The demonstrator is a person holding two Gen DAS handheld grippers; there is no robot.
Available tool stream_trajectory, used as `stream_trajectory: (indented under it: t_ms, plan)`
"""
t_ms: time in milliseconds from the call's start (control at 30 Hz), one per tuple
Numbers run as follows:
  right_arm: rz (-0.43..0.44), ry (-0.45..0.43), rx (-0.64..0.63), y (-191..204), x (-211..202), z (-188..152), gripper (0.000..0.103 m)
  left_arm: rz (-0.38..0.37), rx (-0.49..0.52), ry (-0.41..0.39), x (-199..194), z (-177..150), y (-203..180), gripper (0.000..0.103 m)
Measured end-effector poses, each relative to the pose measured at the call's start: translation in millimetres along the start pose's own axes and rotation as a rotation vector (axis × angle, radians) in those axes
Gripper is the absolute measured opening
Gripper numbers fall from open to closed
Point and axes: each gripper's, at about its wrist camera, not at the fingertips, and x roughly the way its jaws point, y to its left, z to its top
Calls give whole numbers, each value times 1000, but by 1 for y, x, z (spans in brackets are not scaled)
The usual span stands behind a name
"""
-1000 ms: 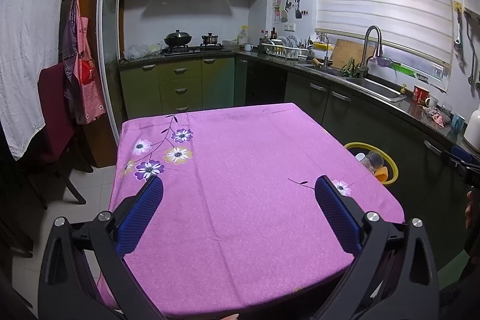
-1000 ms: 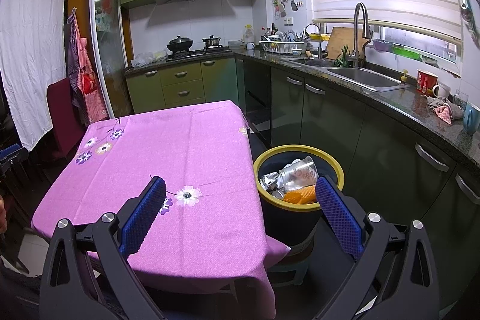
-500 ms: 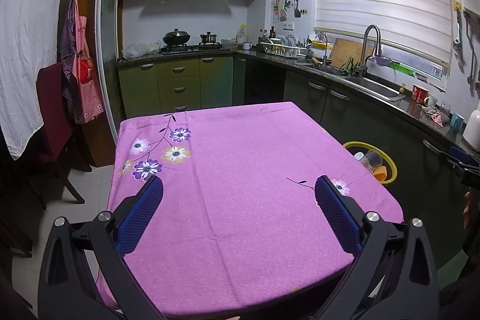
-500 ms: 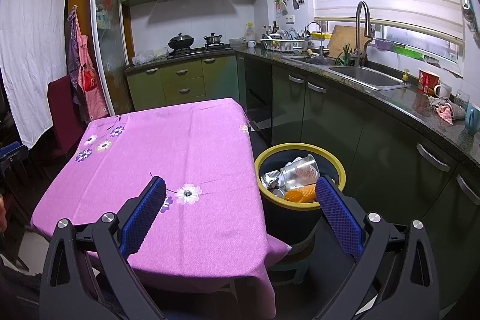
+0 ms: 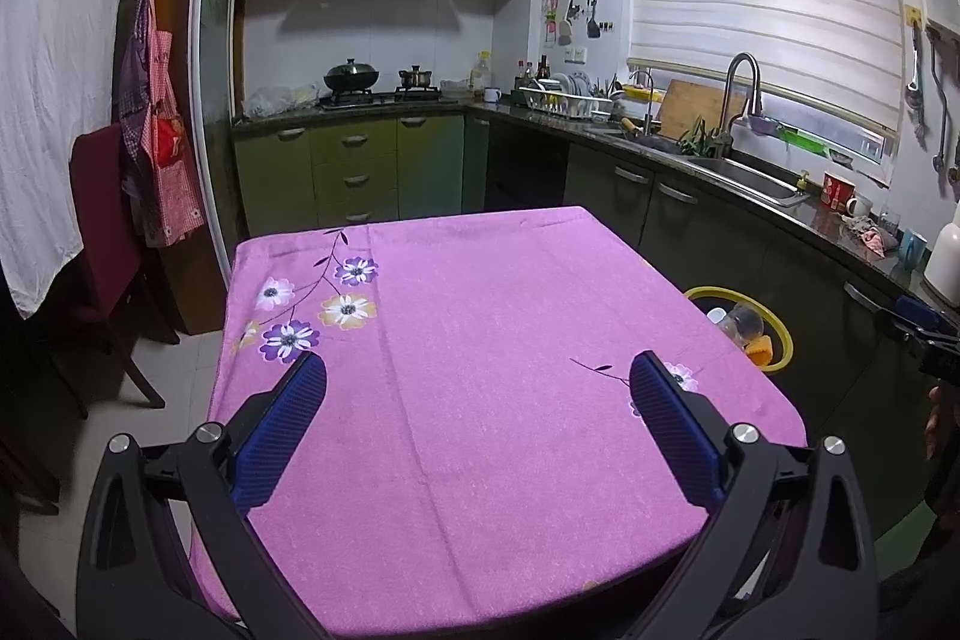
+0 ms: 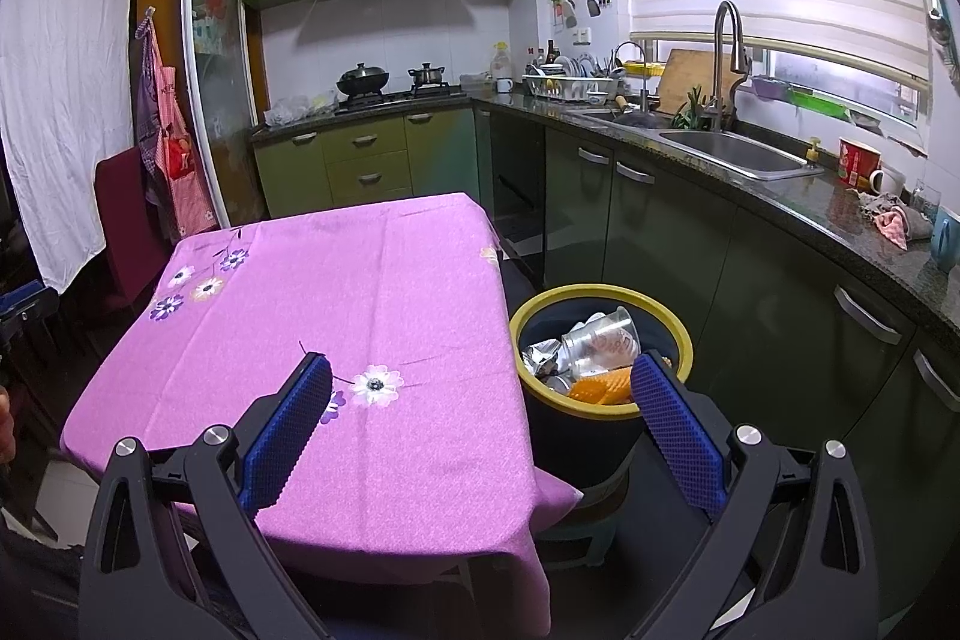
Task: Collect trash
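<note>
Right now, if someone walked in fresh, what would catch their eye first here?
Probably the bright purple flowered tablecloth covering the table in the middle of the green kitchen. Next, the yellow-rimmed trash bin on the floor beside the table's right edge, holding a clear plastic cup and orange scraps. Both hand-held grippers, left and right, hang open and empty.

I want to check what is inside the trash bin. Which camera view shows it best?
The right wrist view: the trash bin stands close and its open top shows a clear cup, foil and orange pieces. In the left wrist view the table hides most of it.
</note>
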Motion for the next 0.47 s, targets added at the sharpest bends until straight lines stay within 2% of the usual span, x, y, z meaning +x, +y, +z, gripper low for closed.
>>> stream_trajectory:
  t_ms: [300,467]
  plan:
    - [2,3,-2,0,1,0,98,7,4,68,10,0,-1,96]
    - [4,11,-7,1,4,0,98,7,-7,79,23,2,4,96]
